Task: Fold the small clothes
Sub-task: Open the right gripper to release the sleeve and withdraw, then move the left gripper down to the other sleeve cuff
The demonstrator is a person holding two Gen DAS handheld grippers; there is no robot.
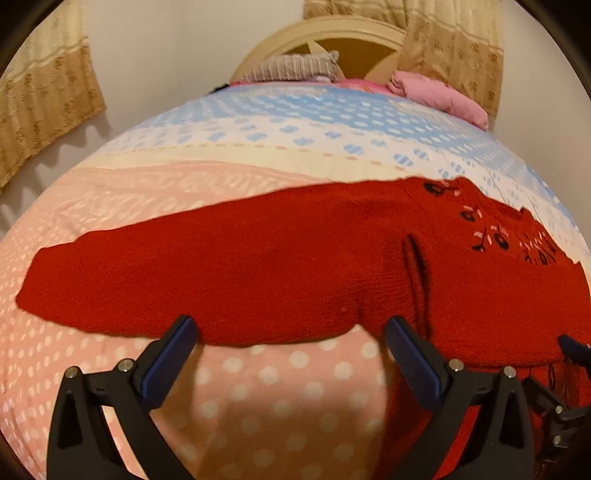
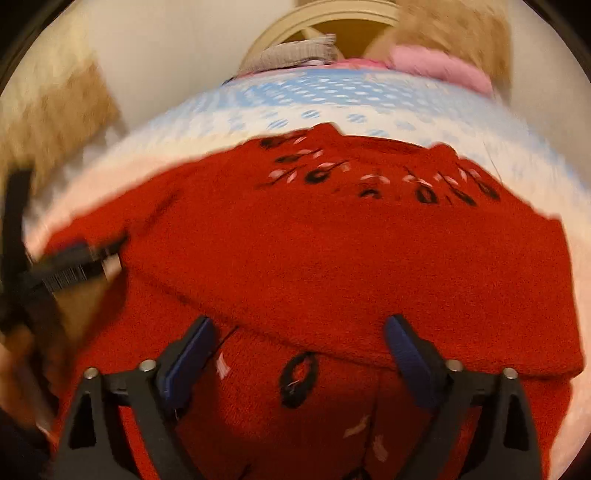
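A small red knitted sweater [image 1: 295, 266] with black and pink embroidery lies flat on the bed, one sleeve stretched out to the left. My left gripper [image 1: 291, 332] is open and empty, just short of the sleeve's near edge. In the right wrist view the sweater's body [image 2: 314, 251] fills the frame, blurred by motion, with a folded edge crossing in front of my right gripper [image 2: 299, 332]. That gripper is open and holds nothing, hovering over the red fabric. The right gripper also shows at the right edge of the left wrist view [image 1: 569, 387], and the left gripper shows at the left of the right wrist view [image 2: 74, 266].
The bedspread [image 1: 258, 147] is pink, cream and blue with dots. At the head of the bed lie a grey knitted item [image 1: 295, 66] and pink folded cloth [image 1: 436, 92] below a cream headboard [image 1: 332, 33]. Beige curtains [image 1: 44, 96] hang on both sides.
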